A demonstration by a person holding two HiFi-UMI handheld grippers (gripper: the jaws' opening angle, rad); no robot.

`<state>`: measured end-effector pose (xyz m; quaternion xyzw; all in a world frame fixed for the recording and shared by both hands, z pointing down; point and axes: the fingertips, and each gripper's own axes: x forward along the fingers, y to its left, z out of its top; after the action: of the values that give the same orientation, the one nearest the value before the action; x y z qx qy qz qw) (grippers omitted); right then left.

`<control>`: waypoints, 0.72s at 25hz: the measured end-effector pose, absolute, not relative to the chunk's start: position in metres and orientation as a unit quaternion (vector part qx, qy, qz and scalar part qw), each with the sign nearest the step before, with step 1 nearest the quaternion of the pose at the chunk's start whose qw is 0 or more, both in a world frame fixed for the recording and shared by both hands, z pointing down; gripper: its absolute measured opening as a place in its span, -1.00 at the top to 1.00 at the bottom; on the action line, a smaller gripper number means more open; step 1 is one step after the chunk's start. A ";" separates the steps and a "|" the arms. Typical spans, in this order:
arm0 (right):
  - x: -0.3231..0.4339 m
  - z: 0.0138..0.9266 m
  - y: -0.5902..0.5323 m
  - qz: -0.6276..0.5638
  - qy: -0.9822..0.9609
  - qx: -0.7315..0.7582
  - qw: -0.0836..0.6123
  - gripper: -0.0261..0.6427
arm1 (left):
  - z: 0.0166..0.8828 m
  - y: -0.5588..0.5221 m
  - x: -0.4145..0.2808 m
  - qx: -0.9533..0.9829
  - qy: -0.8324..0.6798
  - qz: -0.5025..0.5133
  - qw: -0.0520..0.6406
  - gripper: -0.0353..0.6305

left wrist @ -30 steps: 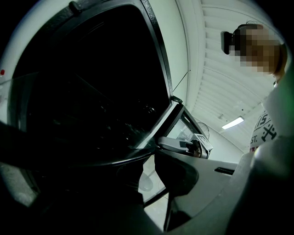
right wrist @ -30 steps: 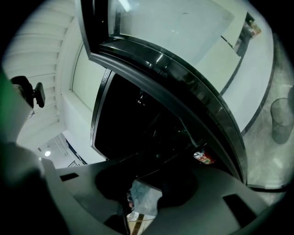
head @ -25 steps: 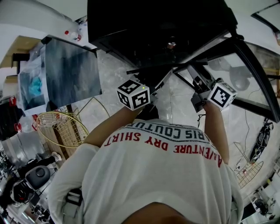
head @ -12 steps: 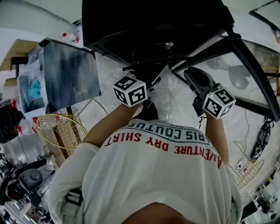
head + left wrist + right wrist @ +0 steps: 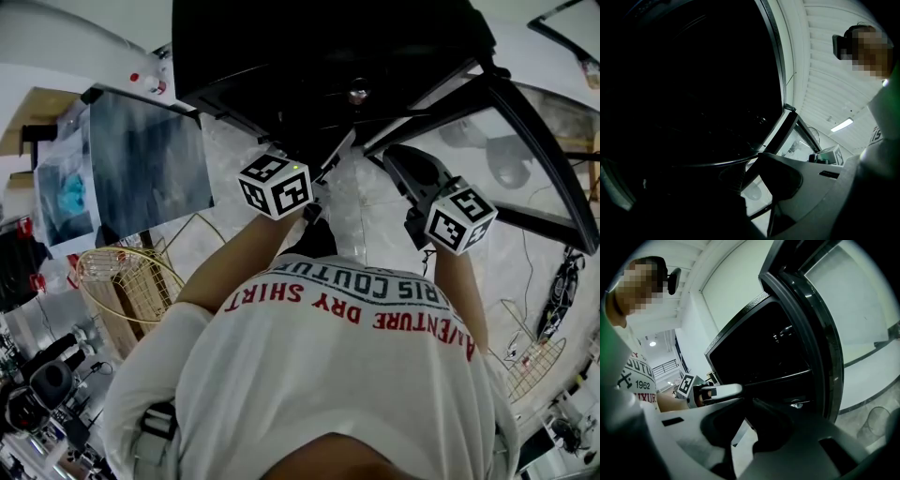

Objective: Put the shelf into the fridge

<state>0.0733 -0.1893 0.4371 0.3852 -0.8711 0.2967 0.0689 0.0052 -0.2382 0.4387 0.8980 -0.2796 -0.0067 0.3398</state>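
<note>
Between both jaws, shelf rim (image 5: 779,378)

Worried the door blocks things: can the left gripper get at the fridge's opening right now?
Probably yes. The door stands swung wide to the right, and the left gripper, shut on the shelf, is right at the fridge opening, nothing between.

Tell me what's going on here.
A person stands at the open black fridge and is fitting a shelf into it, with tongs in each hand. The left tongs grip one end of the shelf's front edge. The right tongs have just been closing onto the other end, with the edge between their jaws. The shelf sits at the fridge's mouth.
</note>
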 end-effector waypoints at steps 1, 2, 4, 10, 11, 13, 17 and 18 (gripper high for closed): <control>0.073 0.437 -0.189 0.297 -0.871 0.385 0.069 0.75 | 0.439 -0.240 0.005 0.898 -0.279 -0.007 0.339 0.59; 0.072 0.436 -0.189 0.297 -0.871 0.385 0.069 0.75 | 0.439 -0.242 0.004 0.899 -0.279 -0.007 0.338 0.59; 0.072 0.436 -0.188 0.297 -0.871 0.385 0.070 0.76 | 0.439 -0.245 0.004 0.899 -0.279 -0.007 0.338 0.59; 0.074 0.439 -0.190 0.302 -0.868 0.388 0.069 0.76 | 0.439 -0.259 0.002 0.899 -0.286 -0.004 0.331 0.58; 0.074 0.440 -0.190 0.304 -0.868 0.388 0.070 0.76 | 0.439 -0.261 0.002 0.899 -0.288 -0.004 0.331 0.58; 0.072 0.441 -0.190 0.305 -0.868 0.386 0.071 0.76 | 0.439 -0.266 0.002 0.899 -0.291 -0.005 0.328 0.58; 0.071 0.441 -0.191 0.305 -0.869 0.383 0.073 0.76 | 0.438 -0.273 0.001 0.900 -0.294 -0.006 0.324 0.57; 0.071 0.441 -0.192 0.306 -0.869 0.382 0.073 0.76 | 0.438 -0.275 0.001 0.900 -0.294 -0.007 0.323 0.57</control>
<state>0.0707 -0.1918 0.4412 0.3822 -0.8689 0.3060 0.0727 0.0010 -0.2749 0.4384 0.8998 -0.2935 -0.0066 0.3228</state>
